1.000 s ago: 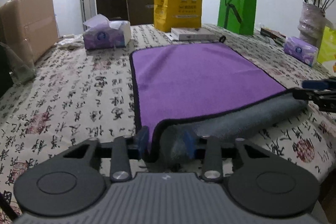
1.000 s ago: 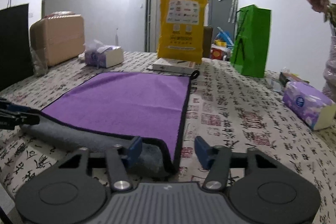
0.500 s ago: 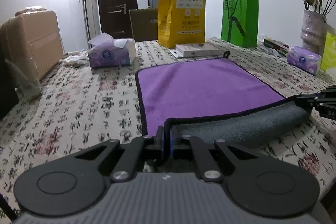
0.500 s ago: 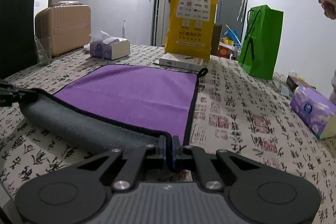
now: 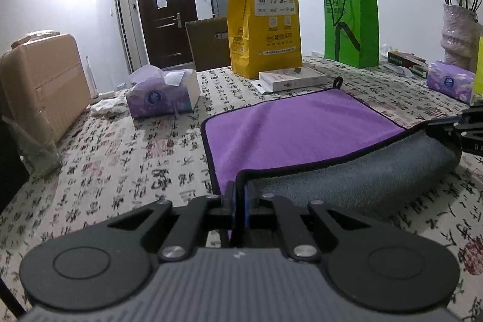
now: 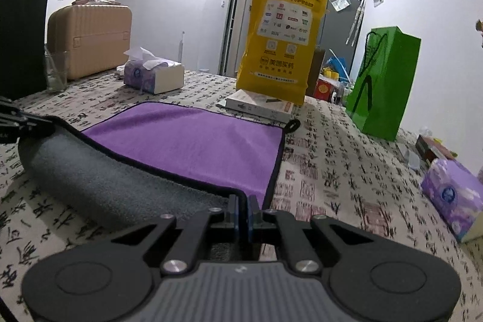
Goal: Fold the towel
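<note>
A towel (image 5: 289, 129), purple on top and grey underneath with a dark hem, lies on the patterned table; it also shows in the right wrist view (image 6: 193, 141). Its near edge is lifted and curled over, showing the grey side (image 5: 362, 180). My left gripper (image 5: 240, 195) is shut on the towel's near left corner. My right gripper (image 6: 242, 207) is shut on the near right corner. Each gripper shows at the edge of the other's view, the right gripper (image 5: 465, 129) and the left gripper (image 6: 15, 122), at the far end of the lifted edge.
Beyond the towel stand a yellow bag (image 5: 265, 20), a green bag (image 5: 351, 23), a flat white box (image 5: 292, 79) and a tissue box (image 5: 163, 94). A beige suitcase (image 5: 39, 80) and a glass (image 6: 55, 71) are at the left. Another tissue pack (image 6: 452, 195) and a vase (image 5: 457, 35) are at the right.
Both grippers went from open around the towel's near corners to shut on them. They then lifted the near edge, which now curls higher off the table.
</note>
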`<state>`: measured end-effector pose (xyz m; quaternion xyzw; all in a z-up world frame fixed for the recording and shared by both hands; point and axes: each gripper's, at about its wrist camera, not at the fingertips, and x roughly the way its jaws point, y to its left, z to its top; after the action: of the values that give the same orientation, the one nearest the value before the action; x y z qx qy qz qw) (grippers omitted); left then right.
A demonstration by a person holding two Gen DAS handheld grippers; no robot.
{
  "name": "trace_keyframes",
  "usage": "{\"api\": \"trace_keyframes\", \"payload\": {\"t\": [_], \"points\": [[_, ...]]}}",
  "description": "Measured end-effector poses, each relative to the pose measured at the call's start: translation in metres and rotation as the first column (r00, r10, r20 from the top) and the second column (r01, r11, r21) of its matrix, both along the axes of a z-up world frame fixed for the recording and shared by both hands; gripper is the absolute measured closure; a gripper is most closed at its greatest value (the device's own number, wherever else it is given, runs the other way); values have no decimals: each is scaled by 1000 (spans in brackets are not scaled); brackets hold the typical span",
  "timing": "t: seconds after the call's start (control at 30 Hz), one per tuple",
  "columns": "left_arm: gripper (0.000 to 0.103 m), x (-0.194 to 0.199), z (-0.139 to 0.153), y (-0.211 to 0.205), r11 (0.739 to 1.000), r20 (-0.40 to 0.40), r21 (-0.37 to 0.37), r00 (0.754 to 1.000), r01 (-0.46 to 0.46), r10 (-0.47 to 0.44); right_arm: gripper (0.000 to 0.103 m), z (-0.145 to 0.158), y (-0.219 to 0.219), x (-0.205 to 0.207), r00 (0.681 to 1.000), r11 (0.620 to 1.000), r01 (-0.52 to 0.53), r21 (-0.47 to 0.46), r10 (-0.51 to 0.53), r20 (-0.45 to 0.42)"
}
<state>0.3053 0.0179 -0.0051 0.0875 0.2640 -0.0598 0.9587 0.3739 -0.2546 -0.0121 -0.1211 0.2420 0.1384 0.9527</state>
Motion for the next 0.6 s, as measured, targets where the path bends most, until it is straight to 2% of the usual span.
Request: {"api": "trace_keyframes", "payload": {"t": [0.3,0.6], "points": [[97,36,3,0,1000,-10,23,1000,-9,9,98,8,5,33,1000,1000,-17,-23,18,24],[97,67,2,-3,999,-33,49,999,-6,8,98,2,6,61,1000,999,-24,-34,24,0]]}}
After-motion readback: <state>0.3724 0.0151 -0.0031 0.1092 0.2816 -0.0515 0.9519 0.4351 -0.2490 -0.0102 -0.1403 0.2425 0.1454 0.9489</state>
